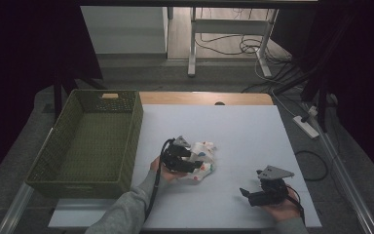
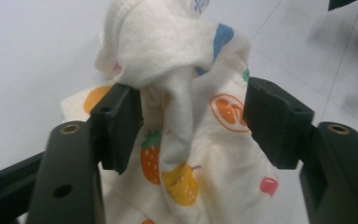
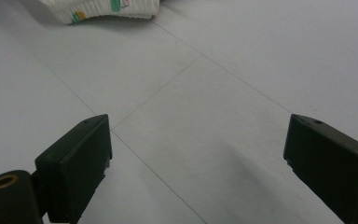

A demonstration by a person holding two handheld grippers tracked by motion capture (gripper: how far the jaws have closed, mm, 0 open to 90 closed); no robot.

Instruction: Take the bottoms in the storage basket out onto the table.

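A crumpled white cloth with a fruit print point(image 1: 205, 158) lies near the middle of the white table point(image 1: 243, 126). My left gripper point(image 1: 195, 163) is at the cloth's left side, held by a hand in a grey sleeve. In the left gripper view the cloth point(image 2: 186, 93) bunches up between the jaws of the left gripper point(image 2: 193, 126), which stand apart and do not squeeze it. My right gripper point(image 1: 246, 194) rests low at the front right, pointing left, open with bare table between its jaws point(image 3: 198, 154). A ribbed edge of the cloth point(image 3: 107, 9) shows far ahead of it.
A green woven basket point(image 1: 136, 126) stands at the table's left edge, with nothing visible inside. Behind the table are a wooden strip, desk legs and loose cables on the floor. A power strip point(image 1: 307, 126) lies on the floor at the right.
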